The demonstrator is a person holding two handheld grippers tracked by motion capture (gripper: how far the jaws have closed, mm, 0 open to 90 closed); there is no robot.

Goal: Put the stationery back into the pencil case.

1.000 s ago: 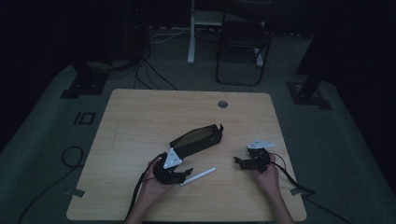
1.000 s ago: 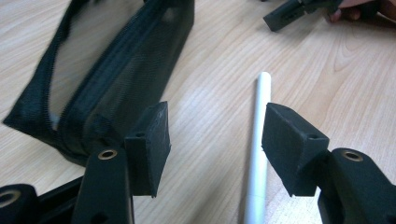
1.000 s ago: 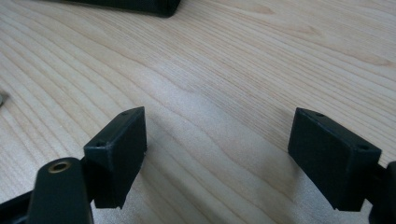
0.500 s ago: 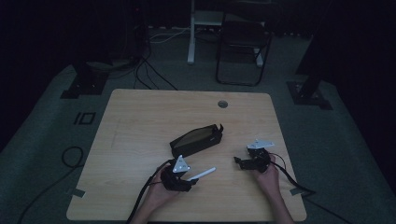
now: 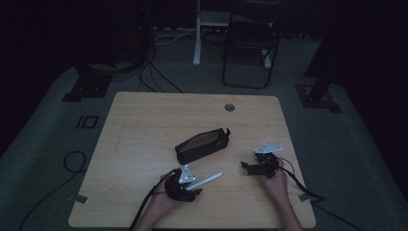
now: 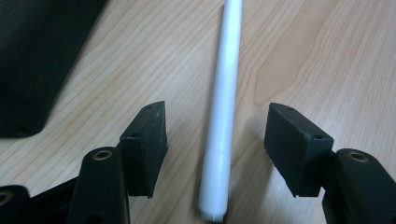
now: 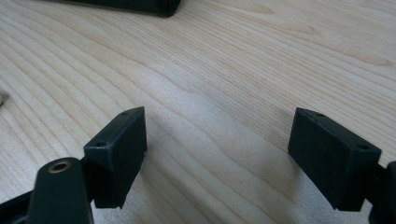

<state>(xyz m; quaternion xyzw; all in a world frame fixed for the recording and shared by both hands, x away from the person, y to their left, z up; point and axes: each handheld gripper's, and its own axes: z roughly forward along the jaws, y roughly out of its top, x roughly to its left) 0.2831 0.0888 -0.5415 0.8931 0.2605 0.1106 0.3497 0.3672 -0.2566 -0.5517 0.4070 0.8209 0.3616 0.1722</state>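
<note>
A white stick (image 5: 208, 180) lies flat on the wooden table (image 5: 144, 125), just in front of a long black pouch (image 5: 202, 144) with its top open. My left gripper (image 5: 194, 192) sits low at the stick's near end. In the left gripper view the stick (image 6: 224, 107) runs between the jaws of my left gripper (image 6: 217, 123), which is open, with a gap on each side. The pouch (image 6: 32, 56) fills that view's upper left corner. My right gripper (image 5: 246, 167) rests at the table's right side. It (image 7: 219, 135) is open over bare wood, with nothing between its jaws.
A round cable hole (image 5: 229, 107) sits near the table's far edge. Cables trail from both grippers off the near edge. Beyond the table, the dark floor holds a folding chair (image 5: 250, 53), stand bases and loose cables. The pouch's edge (image 7: 135, 5) shows at the top of the right gripper view.
My left gripper has come down and slightly toward the near edge, settling around the near end of the stick. The stick, the pouch and my right gripper have stayed put.
</note>
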